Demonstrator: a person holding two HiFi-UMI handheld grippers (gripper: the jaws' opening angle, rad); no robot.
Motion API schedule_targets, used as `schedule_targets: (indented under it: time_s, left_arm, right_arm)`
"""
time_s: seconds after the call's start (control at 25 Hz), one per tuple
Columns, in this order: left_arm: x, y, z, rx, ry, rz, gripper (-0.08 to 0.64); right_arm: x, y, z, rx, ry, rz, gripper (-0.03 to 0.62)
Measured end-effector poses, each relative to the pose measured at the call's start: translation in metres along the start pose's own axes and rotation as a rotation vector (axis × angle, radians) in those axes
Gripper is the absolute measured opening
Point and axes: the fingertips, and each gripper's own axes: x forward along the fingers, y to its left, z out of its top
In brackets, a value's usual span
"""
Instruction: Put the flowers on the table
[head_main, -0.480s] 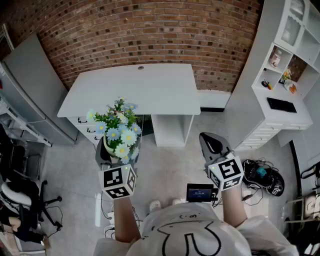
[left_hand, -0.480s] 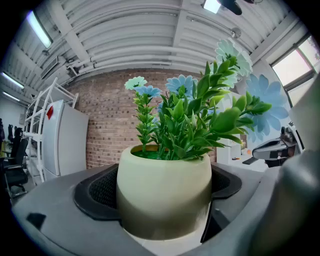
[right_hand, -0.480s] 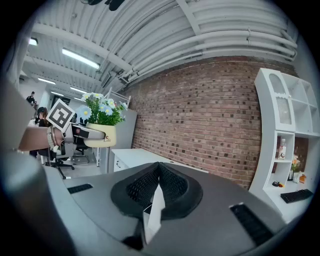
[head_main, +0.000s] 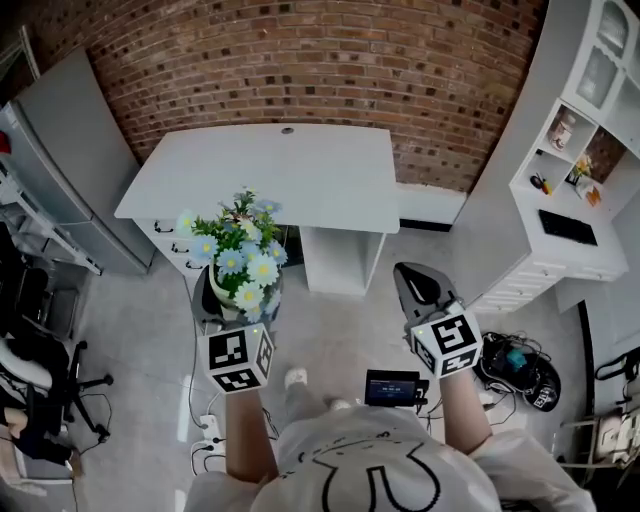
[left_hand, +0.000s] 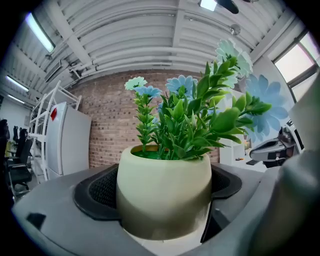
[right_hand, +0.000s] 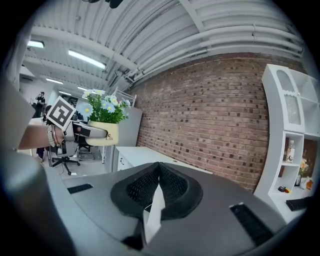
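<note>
A cream pot (left_hand: 165, 195) of blue and white flowers (head_main: 240, 255) with green leaves sits between the wide-set jaws of my left gripper (head_main: 225, 300), which presses on it from both sides. The pot hangs upright above the floor, just short of the front edge of the white table (head_main: 270, 170). In the right gripper view the pot (right_hand: 104, 132) shows at the left, beside the table (right_hand: 150, 152). My right gripper (head_main: 415, 285) is shut with nothing in it and hovers to the right of the table's leg; its pads (right_hand: 172, 185) meet.
Under the table stands a white drawer unit (head_main: 175, 255). A tall white shelf unit (head_main: 560, 180) fills the right side, a grey cabinet (head_main: 60, 160) the left. An office chair (head_main: 40, 370) stands at the left; cables and a bag (head_main: 520, 365) lie on the floor.
The person has taken a step toward the table, and both grippers have come slightly nearer to it. The pot stays in the left gripper.
</note>
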Motion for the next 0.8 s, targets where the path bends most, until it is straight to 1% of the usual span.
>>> schedule_targets:
  time_s: [0.32,0.56,0.8]
  left_arm:
    - [0.018,0.014,0.001,0.001,-0.015,0.008,0.514]
    - [0.045,0.035,0.003,0.021,-0.029,-0.005,0.514]
    - [0.079,0.07,0.005,0.031,-0.032,-0.023,0.514]
  right_arm:
    - [0.027,0.0,0.006,0.004,-0.023,0.007,0.014]
    - [0.058,-0.015,0.014,0.024,-0.048,-0.042,0.014]
    - [0.1,-0.021,0.025,0.053,-0.065,-0.086,0.014]
